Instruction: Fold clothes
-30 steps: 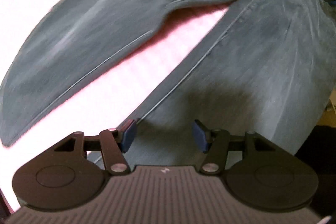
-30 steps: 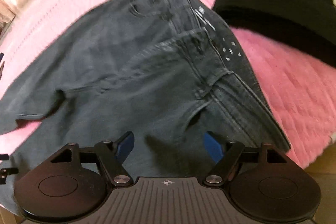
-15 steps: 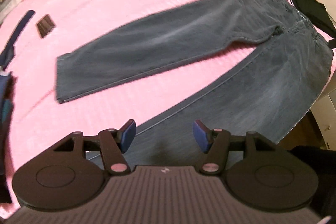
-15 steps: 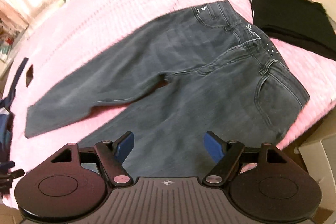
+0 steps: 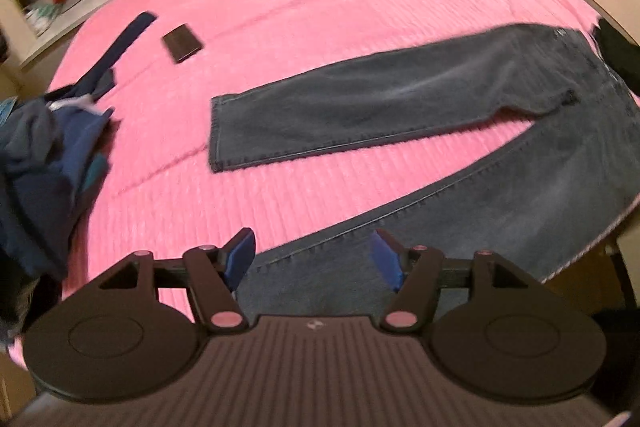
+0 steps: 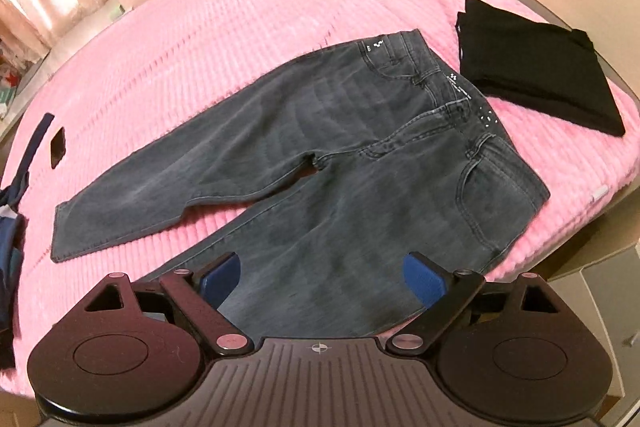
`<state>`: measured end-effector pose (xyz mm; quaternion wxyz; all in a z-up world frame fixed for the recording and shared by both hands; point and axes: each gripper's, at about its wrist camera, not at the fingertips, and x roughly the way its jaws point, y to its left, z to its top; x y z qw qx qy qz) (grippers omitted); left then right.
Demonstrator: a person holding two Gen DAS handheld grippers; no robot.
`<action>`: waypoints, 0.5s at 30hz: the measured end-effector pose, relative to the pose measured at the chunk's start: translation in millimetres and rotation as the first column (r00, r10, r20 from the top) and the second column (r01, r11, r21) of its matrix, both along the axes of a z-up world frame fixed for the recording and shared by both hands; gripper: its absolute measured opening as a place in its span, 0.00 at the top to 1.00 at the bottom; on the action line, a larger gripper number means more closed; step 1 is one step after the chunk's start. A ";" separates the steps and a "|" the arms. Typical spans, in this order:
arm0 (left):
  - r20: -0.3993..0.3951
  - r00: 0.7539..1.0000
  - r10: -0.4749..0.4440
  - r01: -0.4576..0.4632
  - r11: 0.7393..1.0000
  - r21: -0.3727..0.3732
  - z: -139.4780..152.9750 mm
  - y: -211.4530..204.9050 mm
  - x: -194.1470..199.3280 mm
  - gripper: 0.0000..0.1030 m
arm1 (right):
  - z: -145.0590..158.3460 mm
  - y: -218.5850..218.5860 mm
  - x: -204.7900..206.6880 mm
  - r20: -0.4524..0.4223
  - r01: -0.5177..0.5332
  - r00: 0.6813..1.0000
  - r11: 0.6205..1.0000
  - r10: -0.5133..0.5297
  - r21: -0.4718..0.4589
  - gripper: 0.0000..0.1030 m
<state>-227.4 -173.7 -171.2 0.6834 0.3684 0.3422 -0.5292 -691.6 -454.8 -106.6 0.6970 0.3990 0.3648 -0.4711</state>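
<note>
Dark grey jeans (image 6: 340, 163) lie flat on the pink bed cover (image 6: 240, 7), legs spread apart, waistband to the right. In the left wrist view the jeans (image 5: 380, 107) show one leg across the middle and the other leg under my fingers. My left gripper (image 5: 312, 259) is open and empty, held above the near leg's lower part. My right gripper (image 6: 322, 277) is open and empty, held above the near leg's thigh area.
A folded black garment (image 6: 536, 71) lies right of the waistband. A heap of blue clothes (image 5: 44, 163) sits at the left, with a dark strap (image 5: 124, 39) and a small dark flat object (image 5: 182, 43) behind it. The bed's near edge runs beneath both grippers.
Both grippers have pulled back and up from the jeans, so the whole garment and the bed come into view. The jaws stay open. The jeans have not moved.
</note>
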 end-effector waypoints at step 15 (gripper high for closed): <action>-0.002 0.955 0.297 -0.297 0.955 0.008 26.0 40.1 -117.8 0.19 | 9.4 -47.1 -80.4 -0.099 -0.320 0.943 0.948 0.318 0.005 0.11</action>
